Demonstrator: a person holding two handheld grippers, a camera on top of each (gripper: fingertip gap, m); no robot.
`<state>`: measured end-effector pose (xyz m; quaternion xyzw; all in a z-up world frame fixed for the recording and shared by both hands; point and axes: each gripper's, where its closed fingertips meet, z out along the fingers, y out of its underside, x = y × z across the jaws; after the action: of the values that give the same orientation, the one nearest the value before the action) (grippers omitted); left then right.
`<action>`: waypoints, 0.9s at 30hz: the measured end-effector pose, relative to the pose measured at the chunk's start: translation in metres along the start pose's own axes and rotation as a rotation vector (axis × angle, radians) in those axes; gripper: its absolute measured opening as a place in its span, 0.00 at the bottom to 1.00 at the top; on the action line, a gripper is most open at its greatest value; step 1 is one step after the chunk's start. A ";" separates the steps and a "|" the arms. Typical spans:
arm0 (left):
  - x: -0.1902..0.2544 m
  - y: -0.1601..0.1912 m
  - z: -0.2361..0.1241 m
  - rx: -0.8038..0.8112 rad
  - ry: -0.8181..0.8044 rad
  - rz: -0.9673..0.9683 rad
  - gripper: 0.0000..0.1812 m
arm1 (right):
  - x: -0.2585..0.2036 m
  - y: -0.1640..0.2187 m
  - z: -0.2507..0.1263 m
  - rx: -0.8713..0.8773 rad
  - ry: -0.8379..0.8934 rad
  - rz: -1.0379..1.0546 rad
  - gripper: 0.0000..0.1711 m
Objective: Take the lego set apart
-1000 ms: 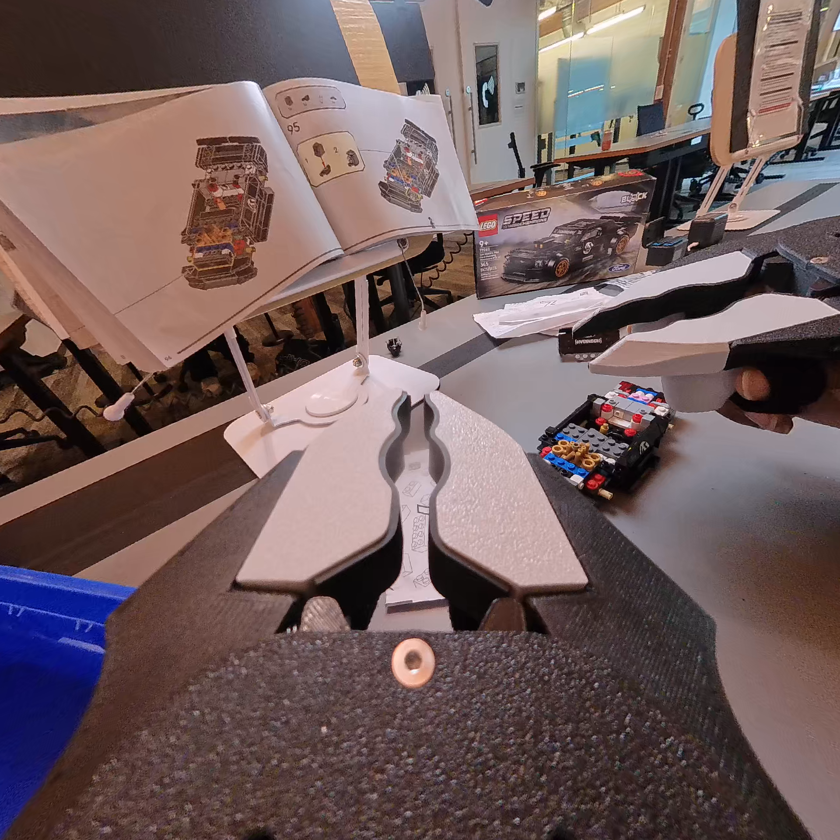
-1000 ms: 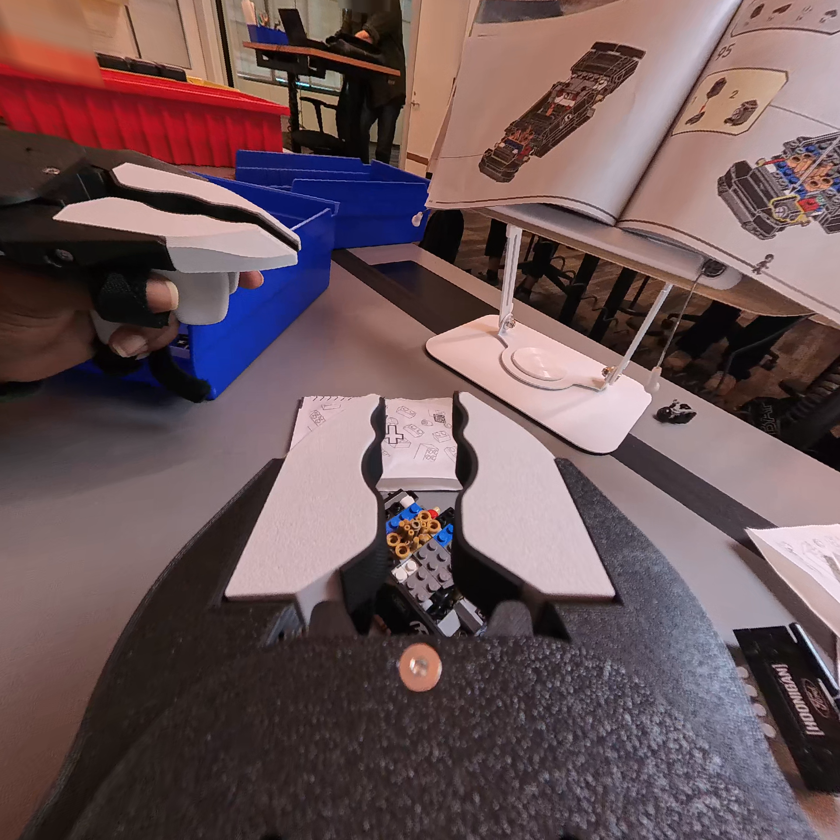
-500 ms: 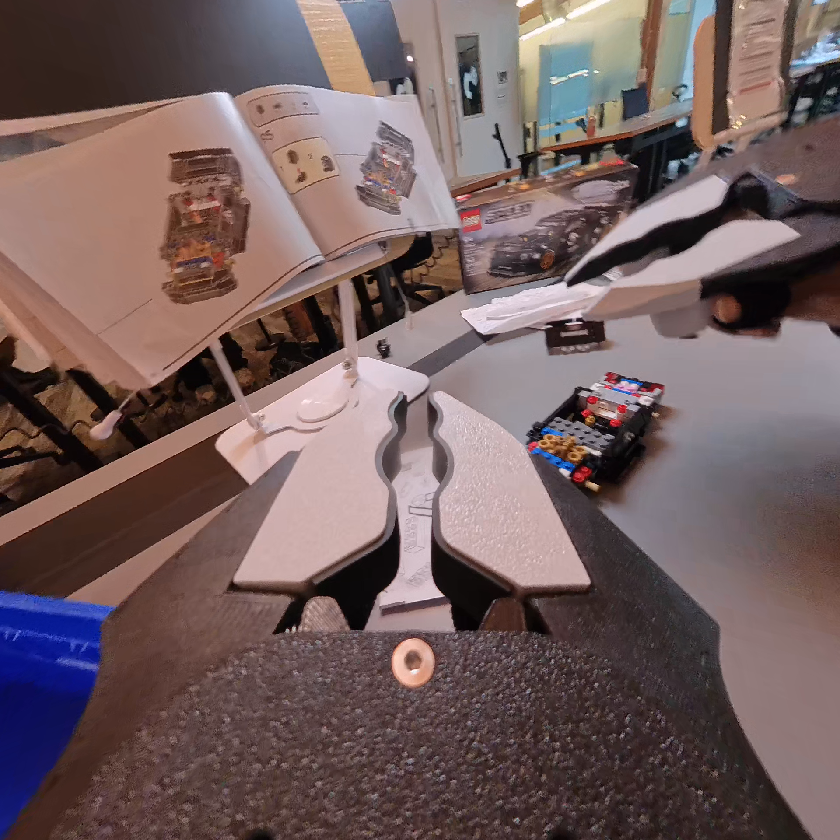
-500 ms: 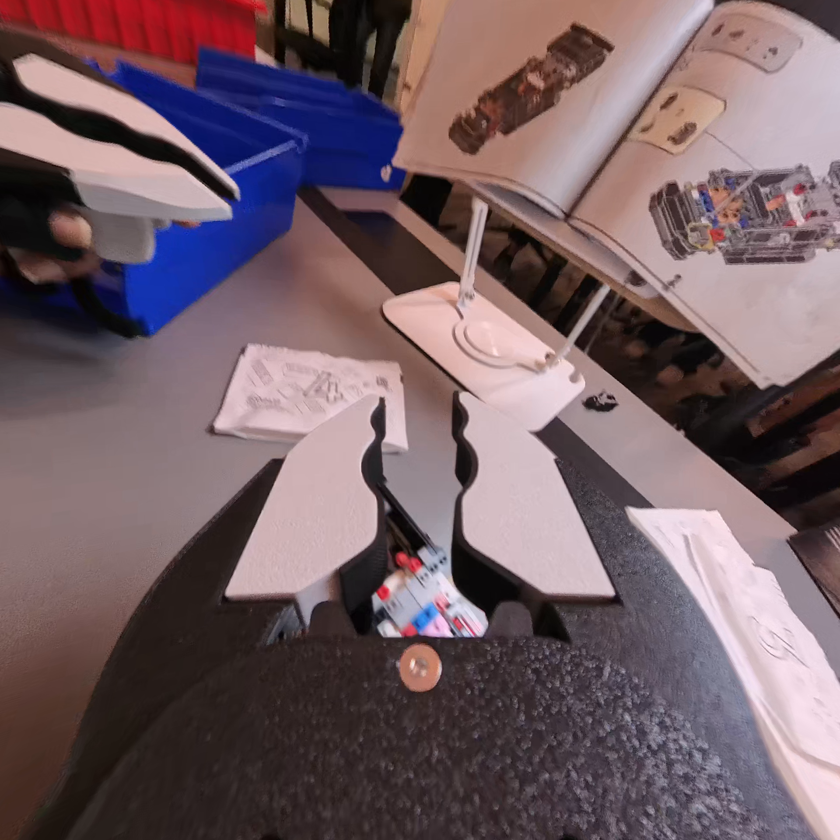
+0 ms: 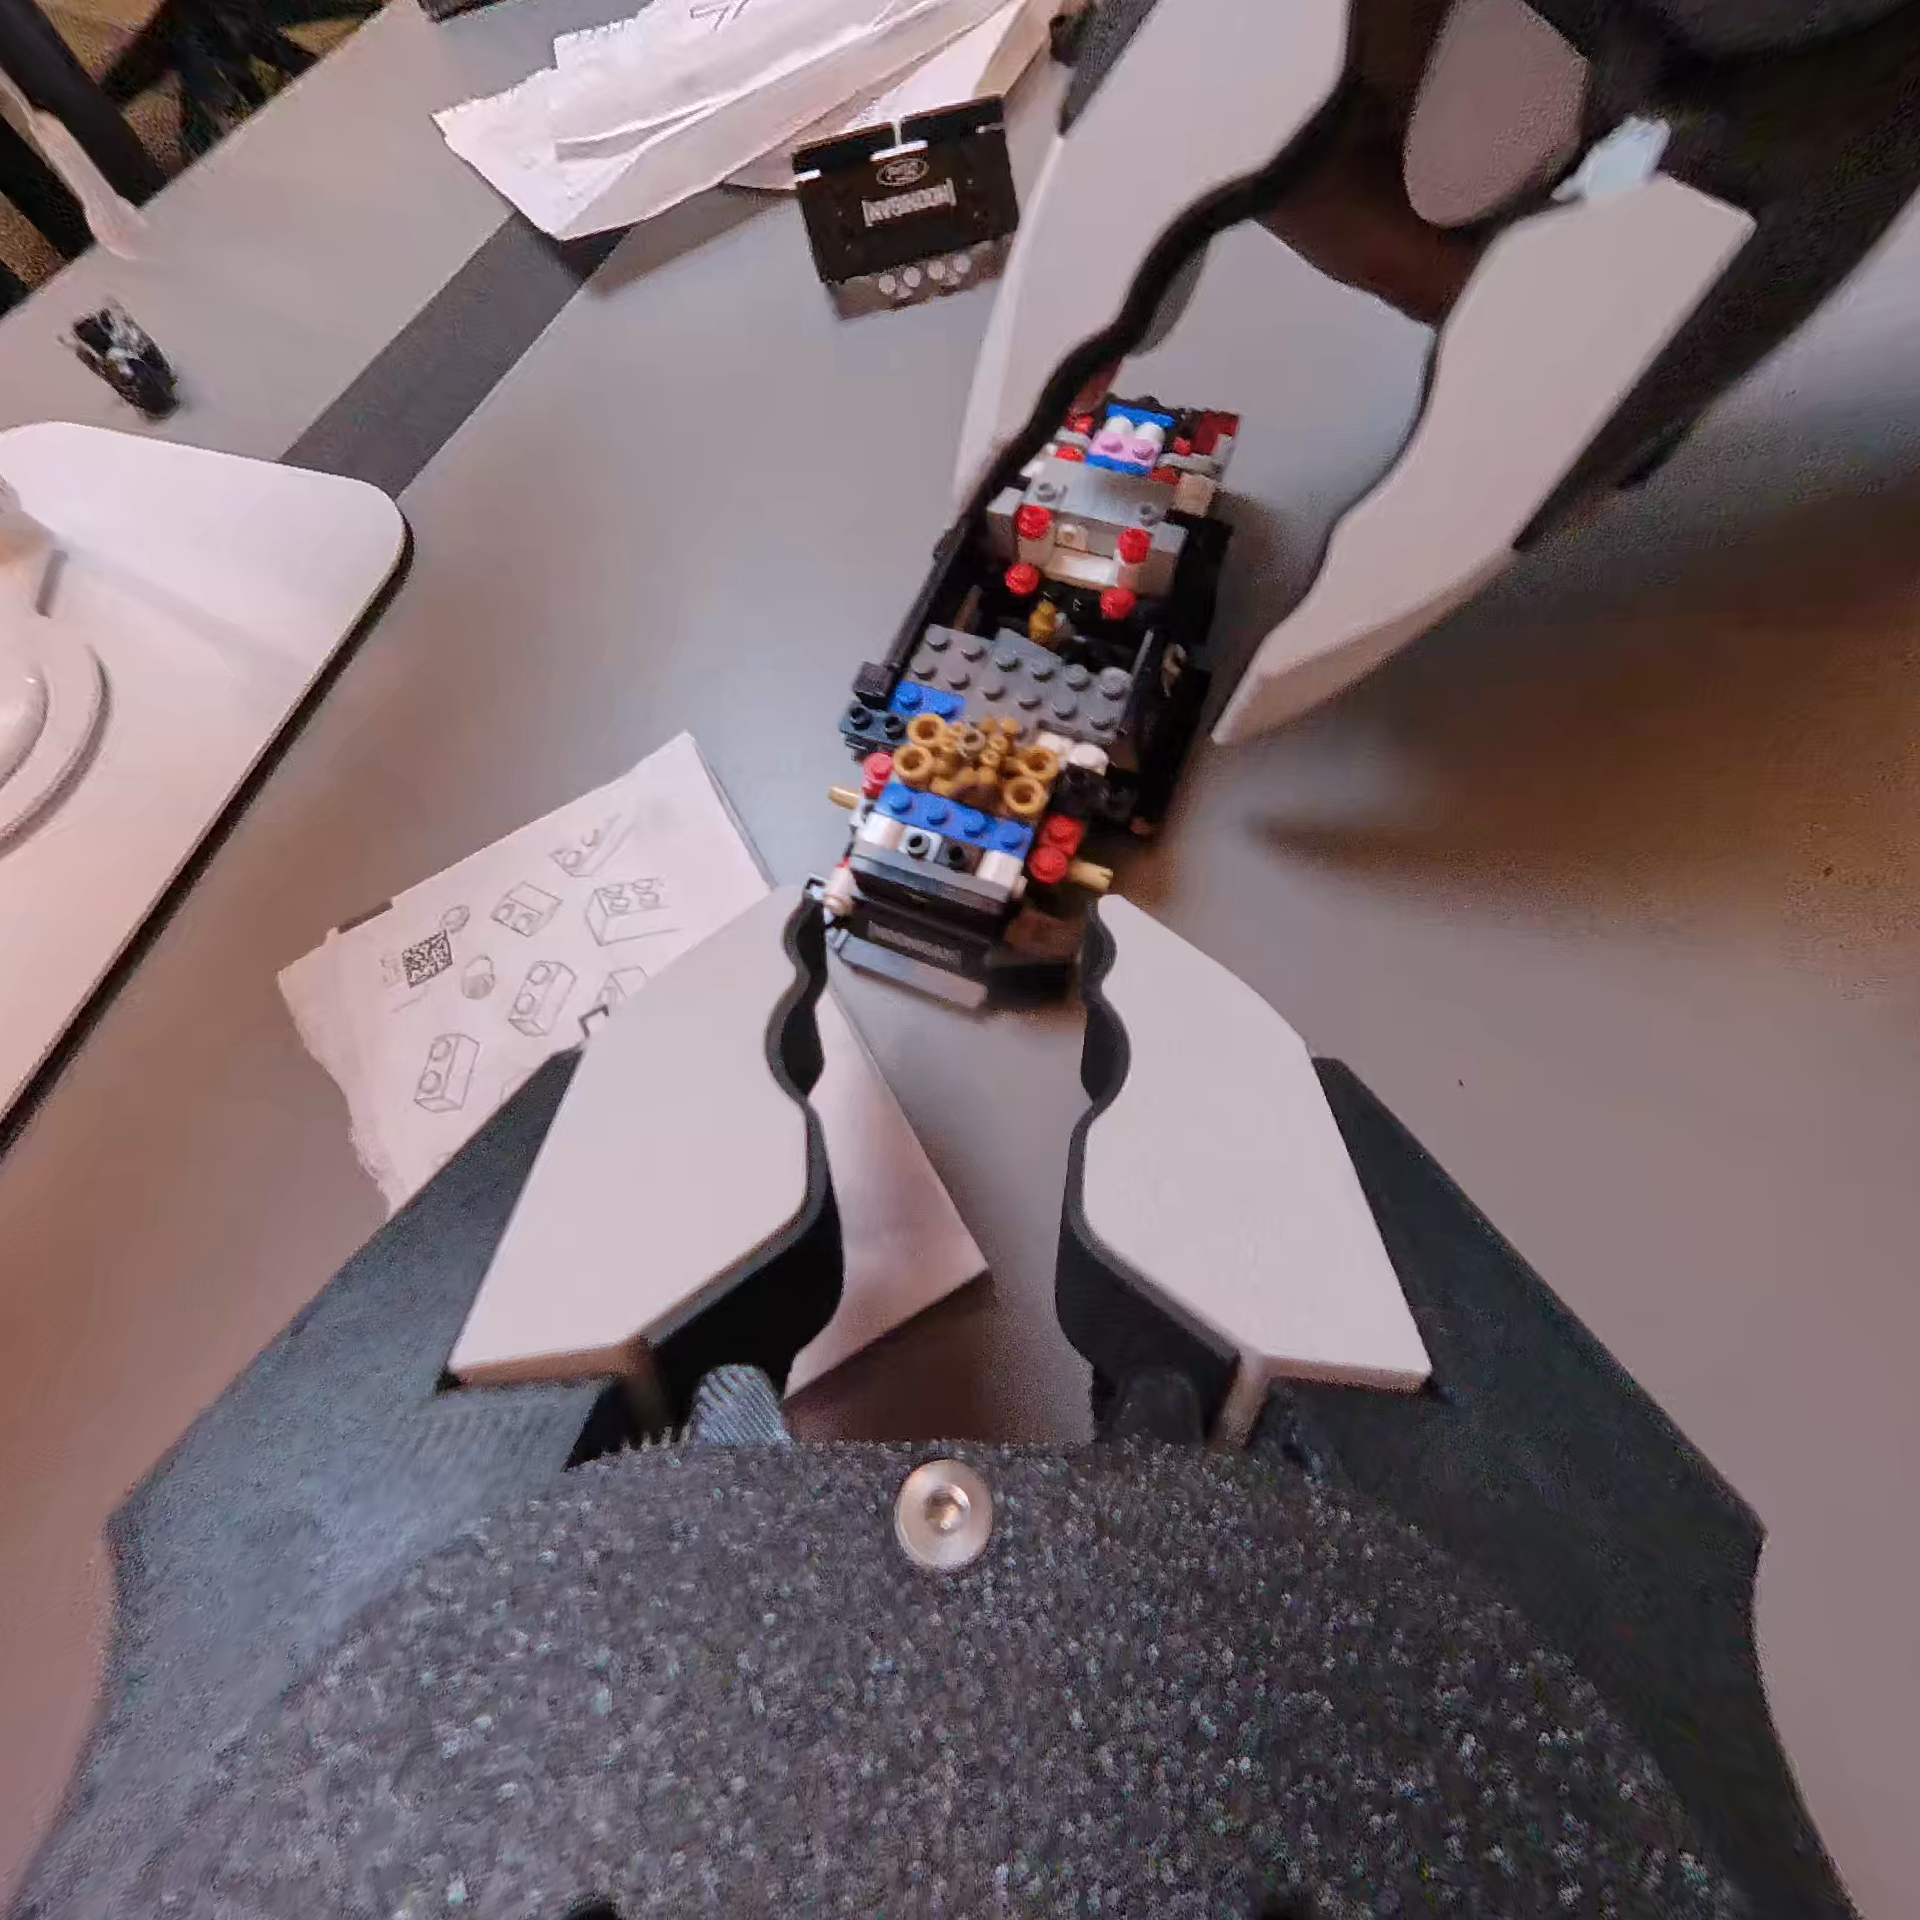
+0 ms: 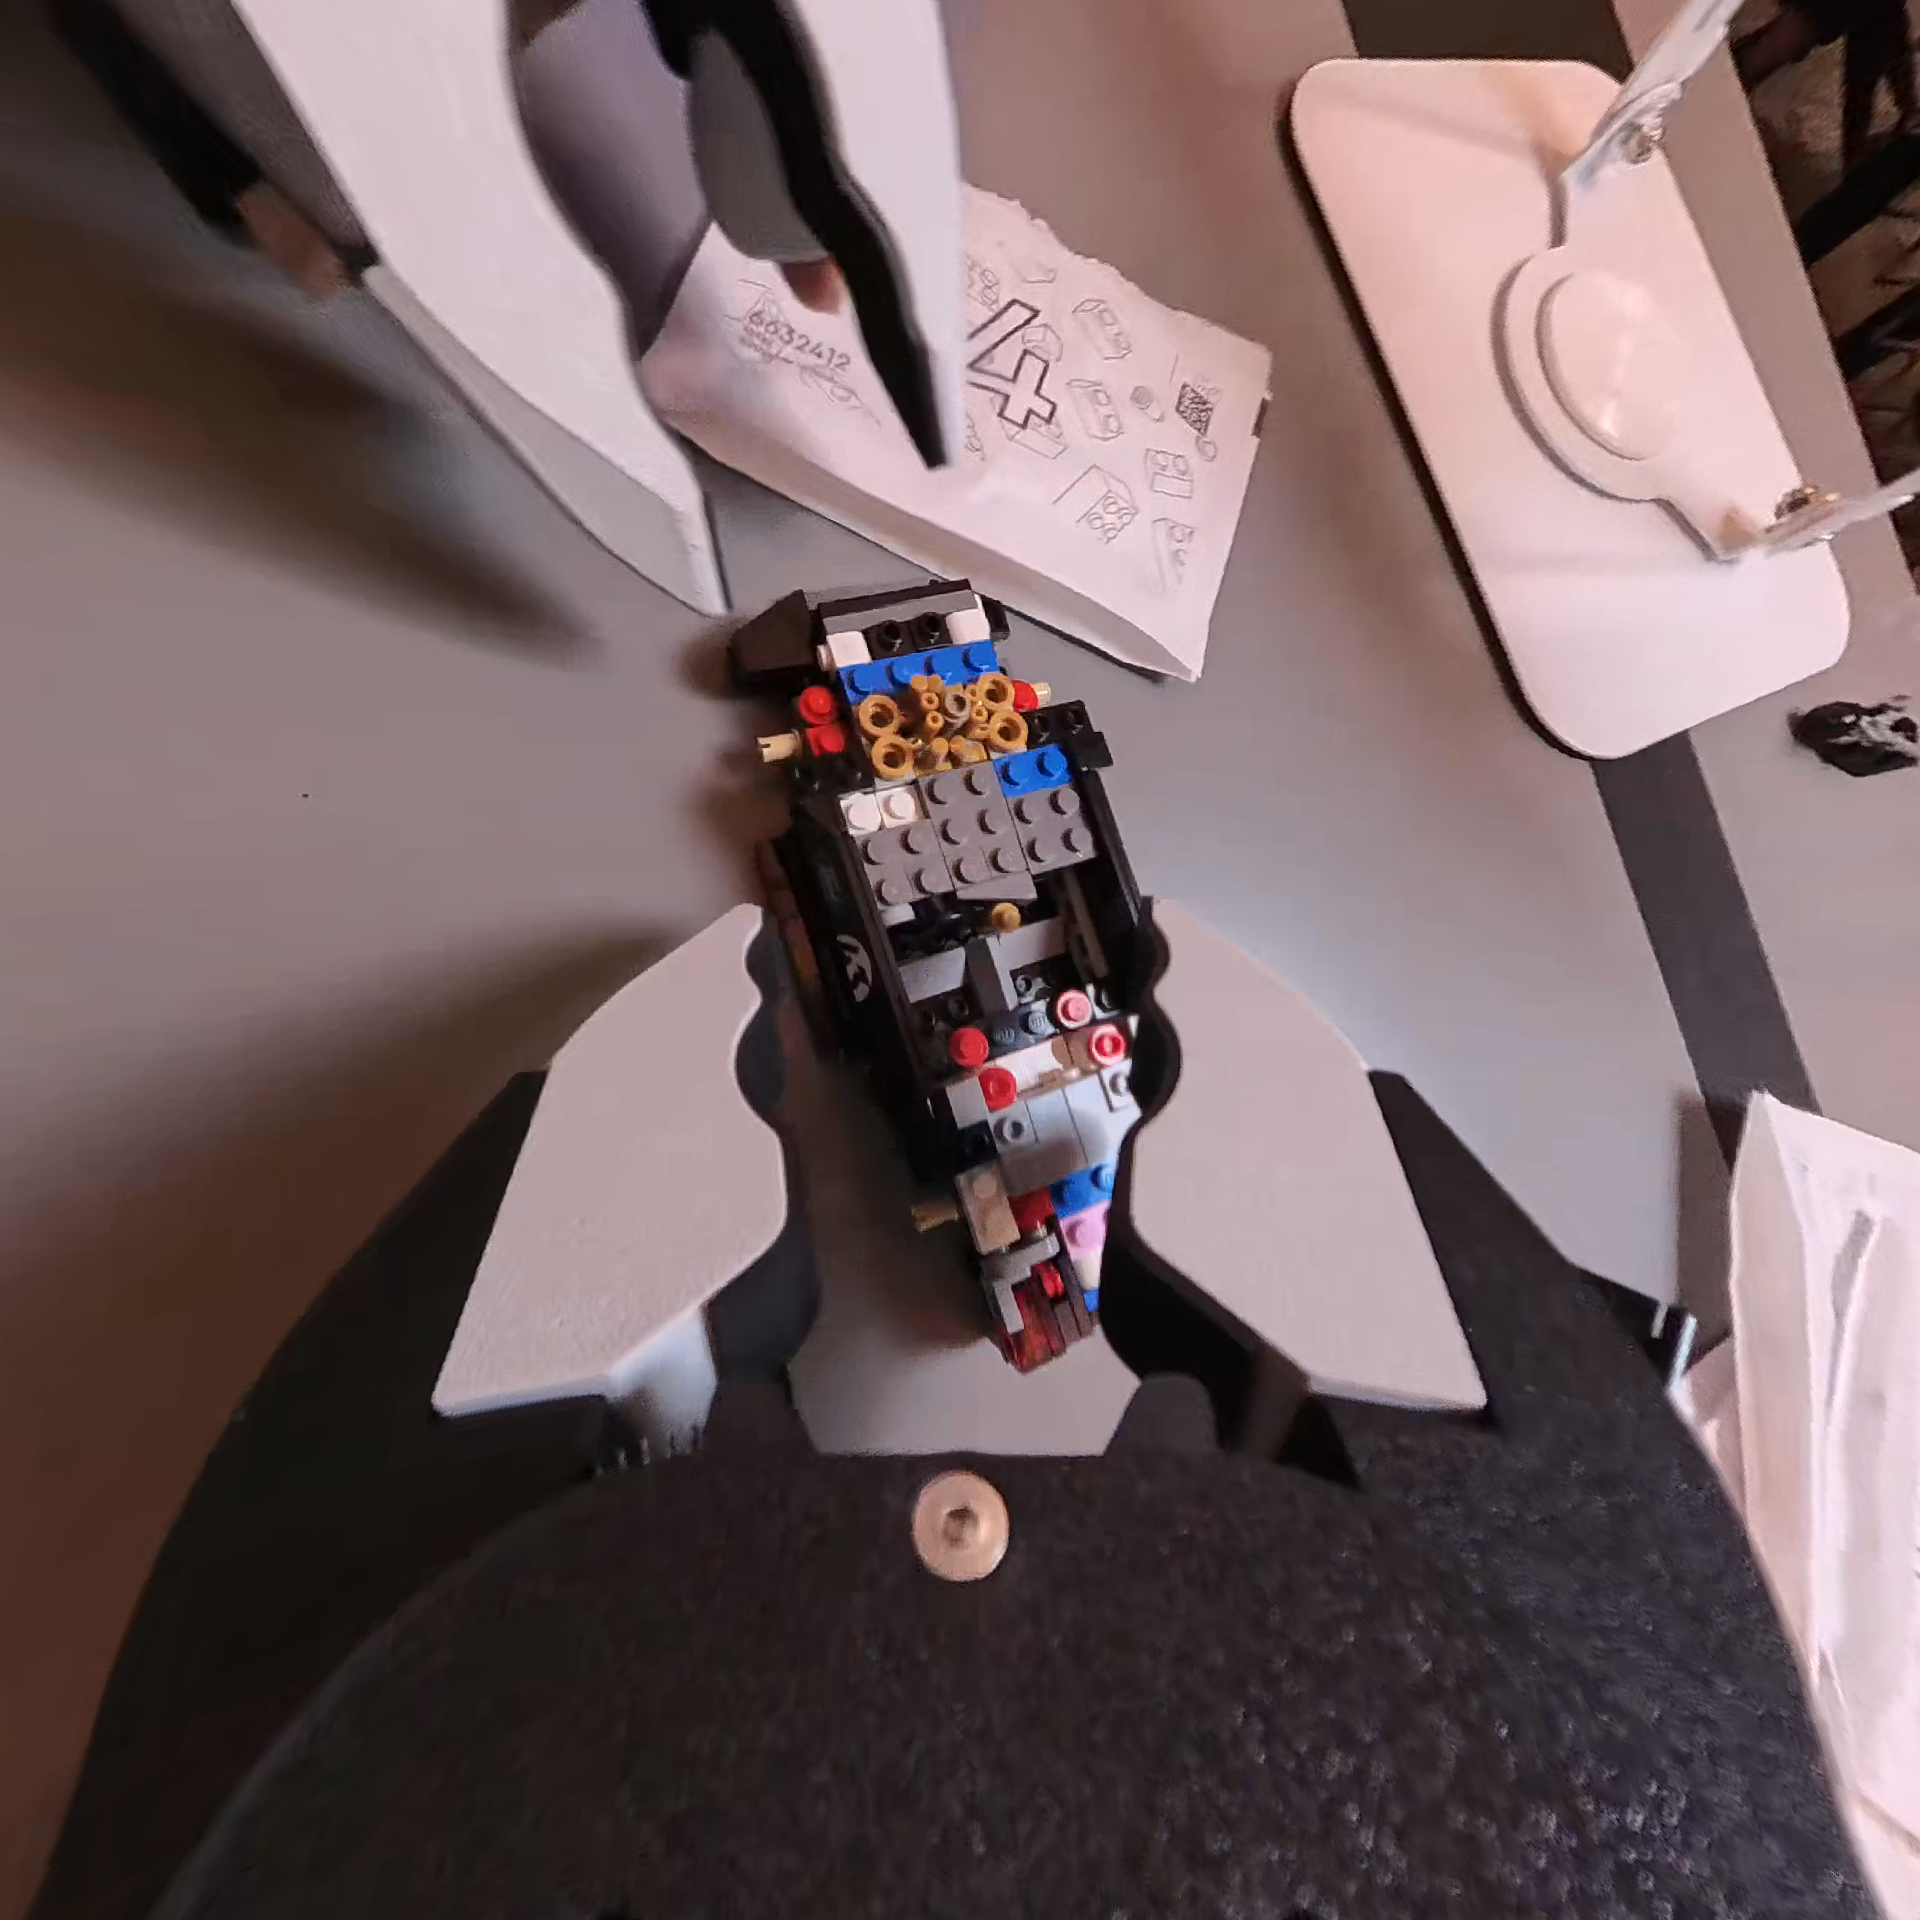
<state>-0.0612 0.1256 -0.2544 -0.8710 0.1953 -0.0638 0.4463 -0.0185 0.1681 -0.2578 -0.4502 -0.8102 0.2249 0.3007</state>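
Lego set: a partly built black car (image 5: pixel 1023 707) is seen lying on the grey table (image 5: pixel 1558 1039), with grey plates, blue bricks, red studs and a cluster of gold rings exposed on top (the roof is not fitted).

Left gripper: the left gripper (image 5: pixel 951 914) is held wide apart just beside the car's near end; nothing is clamped, and contact between the fingertips and the car cannot be told.

Right gripper: the right gripper (image 6: pixel 951 920) is spread wide, with the car's other end framed between its fingers (image 6: pixel 644 1132); the right-hand finger appears close against the car's side, though a firm grip is not shown. In the left wrist view the same gripper (image 5: pixel 1101 613) is seen reaching in from the far side.

Paper bag: a white printed bag (image 5: pixel 520 966) is laid flat on the table, just beside the car's end and partly under the left gripper.

Stand base: a white rounded base plate (image 6: pixel 1558 343) is placed near the bag, apart from the car.

Other items: a black sticker sheet (image 5: pixel 904 208), crumpled white paper (image 5: pixel 707 94) and a small black loose piece (image 5: pixel 120 348) are seen farther off on the table.
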 end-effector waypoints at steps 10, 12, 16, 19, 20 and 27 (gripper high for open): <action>0.000 0.005 0.026 -0.159 0.189 0.017 0.27 | -0.002 -0.008 0.005 0.029 -0.055 -0.023 0.37; 0.002 0.006 0.027 -0.181 0.229 0.037 0.24 | -0.003 -0.010 0.009 0.015 -0.101 -0.027 0.36; 0.003 0.006 0.027 -0.206 0.244 0.106 0.23 | -0.002 -0.012 0.016 -0.041 -0.160 -0.060 0.36; 0.007 0.006 0.027 -0.214 0.246 0.116 0.22 | -0.005 -0.009 0.020 -0.092 -0.204 -0.087 0.37; 0.007 0.006 0.026 -0.218 0.248 0.115 0.21 | -0.007 -0.009 0.020 -0.097 -0.213 -0.093 0.37; 0.007 0.008 0.024 -0.269 0.260 0.132 0.20 | -0.009 -0.010 0.020 -0.085 -0.233 -0.080 0.37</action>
<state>-0.0499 0.1364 -0.2750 -0.8924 0.3149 -0.1195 0.3003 -0.0346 0.1540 -0.2687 -0.4008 -0.8656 0.2290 0.1940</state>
